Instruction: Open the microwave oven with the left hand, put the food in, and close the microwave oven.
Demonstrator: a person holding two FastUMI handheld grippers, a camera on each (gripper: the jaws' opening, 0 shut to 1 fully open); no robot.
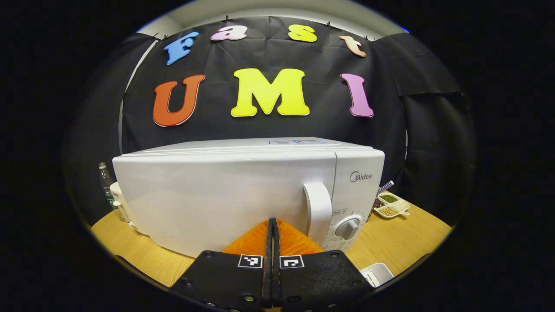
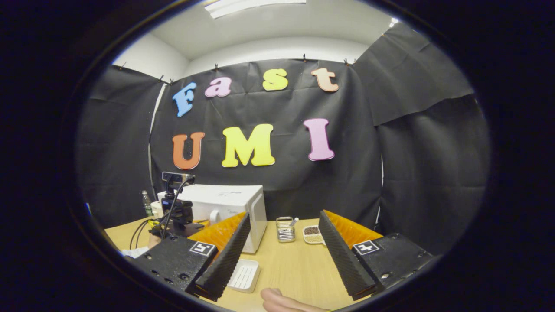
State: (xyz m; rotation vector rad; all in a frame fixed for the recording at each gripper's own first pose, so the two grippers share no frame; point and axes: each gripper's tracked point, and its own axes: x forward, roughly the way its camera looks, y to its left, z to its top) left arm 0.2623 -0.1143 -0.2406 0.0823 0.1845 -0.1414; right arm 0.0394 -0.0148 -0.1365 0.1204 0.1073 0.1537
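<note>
Microwave oven (image 1: 243,190): white, door closed, standing on the wooden table (image 1: 390,242) against the black cloth wall; in the left gripper view its front runs close across the frame, the upright door handle (image 1: 318,212) just right of centre and the round dial (image 1: 348,226) beside it on the control panel. Left gripper (image 1: 272,225): fingers pressed together, nothing between them, tips pointing at the lower door just left of the handle — near it, contact not discernible. Left of the oven, at the table's far edge: a bottle (image 1: 105,182) and a white cup (image 1: 118,195), partly hidden by the oven's corner. Right of the oven: a divided dish of grains (image 1: 391,205), with bare table in front of it. White tray (image 1: 377,274): at the near table edge, just right of the left gripper. Right gripper (image 2: 282,242): fingers spread wide, empty, held above open table. Between its fingers, farther off: a small clear container (image 2: 285,228) and the grain dish, beside the oven's right end. In the right gripper view a hand (image 2: 282,302) shows at the bottom edge. The white tray lies by the right gripper's left finger. Food: not identifiable with certainty.
</note>
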